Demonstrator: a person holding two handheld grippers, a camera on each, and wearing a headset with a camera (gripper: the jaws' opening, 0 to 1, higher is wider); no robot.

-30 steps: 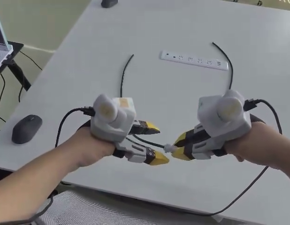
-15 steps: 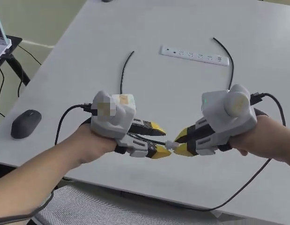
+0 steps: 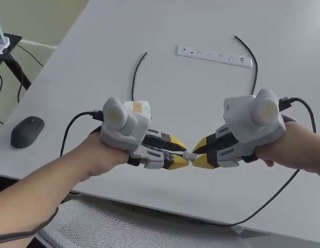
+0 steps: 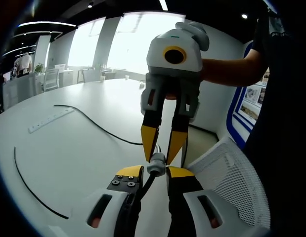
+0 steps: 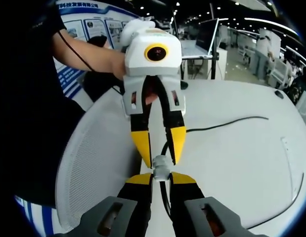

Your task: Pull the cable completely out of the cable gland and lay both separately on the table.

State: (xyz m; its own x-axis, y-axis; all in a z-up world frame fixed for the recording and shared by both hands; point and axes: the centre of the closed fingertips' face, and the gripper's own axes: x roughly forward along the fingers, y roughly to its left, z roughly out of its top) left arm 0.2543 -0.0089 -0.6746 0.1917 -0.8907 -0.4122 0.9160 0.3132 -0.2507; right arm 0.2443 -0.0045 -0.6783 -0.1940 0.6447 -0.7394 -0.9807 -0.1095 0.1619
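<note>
on the table (image 3: 175,98), mouse (image 3: 27,132) left, power strip (image 3: 214,56) farther back right.

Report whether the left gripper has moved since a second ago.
Yes. Against the power strip, the left gripper has edged right, toward the cable gland held by the right gripper.

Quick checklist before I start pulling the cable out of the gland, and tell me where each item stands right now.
1. Cable gland held at the right gripper tips: ok.
2. Left gripper clamped on the cable: cannot tell; its jaws flank the cable with a gap.
3. Cable out of the gland: not ok, it is threaded through.
4. Table in front for laying both down: ok.
5. Power strip apart from both grippers: ok.
</note>
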